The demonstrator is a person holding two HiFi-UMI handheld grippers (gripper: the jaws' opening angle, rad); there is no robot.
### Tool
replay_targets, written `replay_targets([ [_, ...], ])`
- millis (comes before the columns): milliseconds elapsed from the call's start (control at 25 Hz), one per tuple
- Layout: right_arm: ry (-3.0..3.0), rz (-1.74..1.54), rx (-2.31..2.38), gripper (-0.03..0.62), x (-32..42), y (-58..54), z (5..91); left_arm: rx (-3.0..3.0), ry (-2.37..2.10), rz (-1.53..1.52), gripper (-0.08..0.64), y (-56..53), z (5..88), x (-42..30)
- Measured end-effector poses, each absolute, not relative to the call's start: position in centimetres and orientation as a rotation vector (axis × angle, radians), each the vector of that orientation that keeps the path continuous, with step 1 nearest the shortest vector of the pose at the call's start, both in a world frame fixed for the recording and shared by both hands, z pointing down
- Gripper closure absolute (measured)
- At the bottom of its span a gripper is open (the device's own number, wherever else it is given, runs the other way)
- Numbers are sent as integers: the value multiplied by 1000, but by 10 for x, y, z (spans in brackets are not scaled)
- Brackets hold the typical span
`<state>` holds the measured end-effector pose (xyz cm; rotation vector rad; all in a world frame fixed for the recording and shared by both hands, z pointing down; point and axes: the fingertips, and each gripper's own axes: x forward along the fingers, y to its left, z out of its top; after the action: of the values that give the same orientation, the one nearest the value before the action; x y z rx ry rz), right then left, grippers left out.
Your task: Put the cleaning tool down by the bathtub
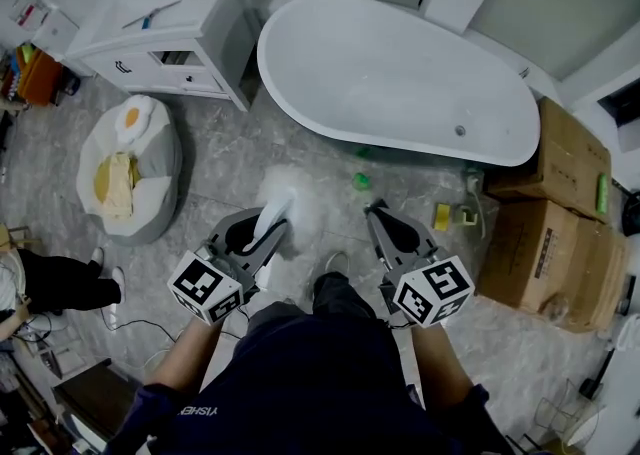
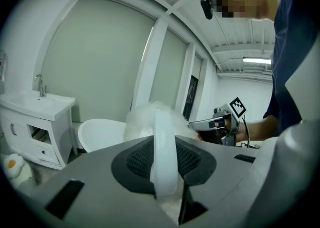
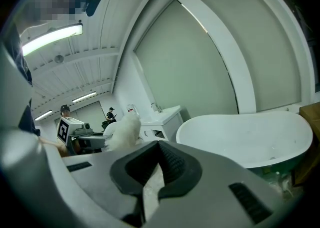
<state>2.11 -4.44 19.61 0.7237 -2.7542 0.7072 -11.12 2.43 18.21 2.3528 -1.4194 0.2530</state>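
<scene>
The person holds 2 tongs in front of the body, over a grey floor (image 1: 230, 153). The left tongs (image 1: 262, 233) are closed on the white handle of the duster (image 1: 290, 198). In the left gripper view the handle stands upright between the 2 dark pads, which press on it from both sides. The fluffy white head of the duster points away from the person, toward the bathtub (image 1: 400, 73). The duster is still in the tongs and does not lie on the floor. In the head view its head shows over the floor just beside the near side of the bathtub.

The right tongs (image 1: 378, 211) are to the right of the duster and apart from it. Their jaws are together, with only a thin slit between the pads, and they hold nothing.

A white cabinet (image 1: 170, 23) with a sink stands left of the bathtub. 2 cardboard boxes (image 1: 560, 153) stand at its right end.
</scene>
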Motion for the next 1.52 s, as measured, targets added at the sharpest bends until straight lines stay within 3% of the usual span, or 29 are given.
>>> replay_targets([
  [800,-2659,805,744,588,8,-141,273,2270,-1323,394,456,-76,265,-119],
  [1520,-2421,945,1158,588,-49,-162,403,2328,-947,577,456,-121,412,-193],
])
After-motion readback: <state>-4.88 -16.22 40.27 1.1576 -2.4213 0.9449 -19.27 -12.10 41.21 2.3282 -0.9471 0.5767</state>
